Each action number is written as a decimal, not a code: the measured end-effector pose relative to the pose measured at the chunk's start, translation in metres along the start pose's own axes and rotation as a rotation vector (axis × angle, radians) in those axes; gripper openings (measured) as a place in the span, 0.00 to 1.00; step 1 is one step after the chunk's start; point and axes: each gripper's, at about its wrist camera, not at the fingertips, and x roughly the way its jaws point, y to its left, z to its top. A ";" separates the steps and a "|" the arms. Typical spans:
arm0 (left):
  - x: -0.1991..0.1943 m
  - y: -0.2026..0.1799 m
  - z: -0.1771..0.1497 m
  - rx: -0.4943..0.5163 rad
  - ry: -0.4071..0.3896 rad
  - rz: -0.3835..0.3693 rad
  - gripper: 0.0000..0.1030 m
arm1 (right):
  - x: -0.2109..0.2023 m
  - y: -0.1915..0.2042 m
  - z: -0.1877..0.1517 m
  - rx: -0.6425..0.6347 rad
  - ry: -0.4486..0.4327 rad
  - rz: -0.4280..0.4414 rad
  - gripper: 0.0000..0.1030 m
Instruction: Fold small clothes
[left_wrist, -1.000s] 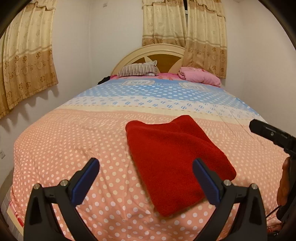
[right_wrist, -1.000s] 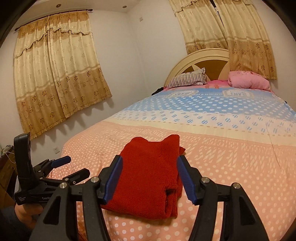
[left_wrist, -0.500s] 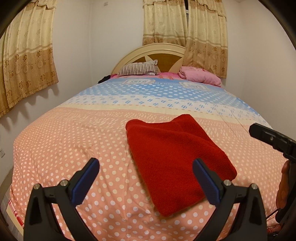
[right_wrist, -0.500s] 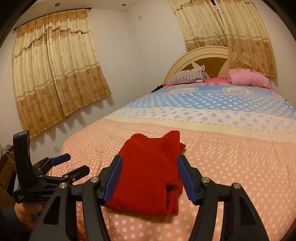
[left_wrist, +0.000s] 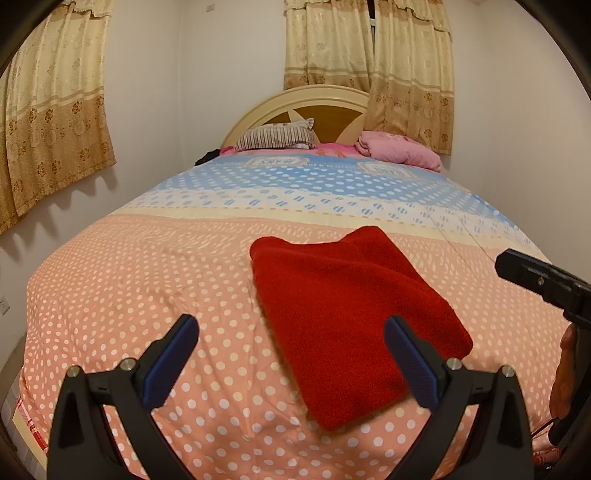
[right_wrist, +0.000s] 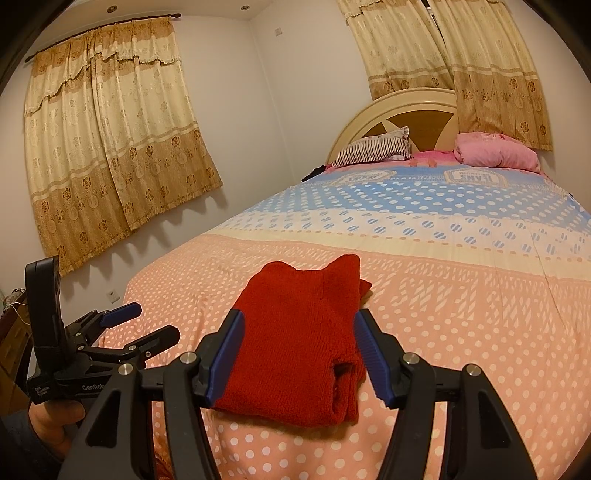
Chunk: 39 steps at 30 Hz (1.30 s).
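A red knitted garment lies folded into a thick rectangle on the pink dotted bedspread near the foot of the bed; it also shows in the right wrist view. My left gripper is open and empty, held above the bed just short of the garment's near left edge. My right gripper is open and empty, held just short of the garment's near end, its blue pads on either side in the view. The left gripper also shows in the right wrist view.
A striped pillow and a pink pillow lie at the headboard. Curtains hang on the left wall and behind the headboard. White walls stand close on both sides of the bed.
Both grippers have drawn back slightly from the folded garment and stay open. The garment has not moved.
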 end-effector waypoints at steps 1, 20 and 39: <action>0.000 0.000 0.000 0.000 0.000 -0.001 1.00 | 0.000 0.000 -0.001 0.000 0.001 -0.001 0.61; -0.003 0.003 0.003 -0.008 -0.011 0.003 1.00 | -0.003 0.005 -0.004 -0.004 -0.017 0.002 0.61; -0.014 0.010 0.013 -0.002 -0.060 0.068 1.00 | -0.010 0.014 -0.005 -0.034 -0.052 0.002 0.61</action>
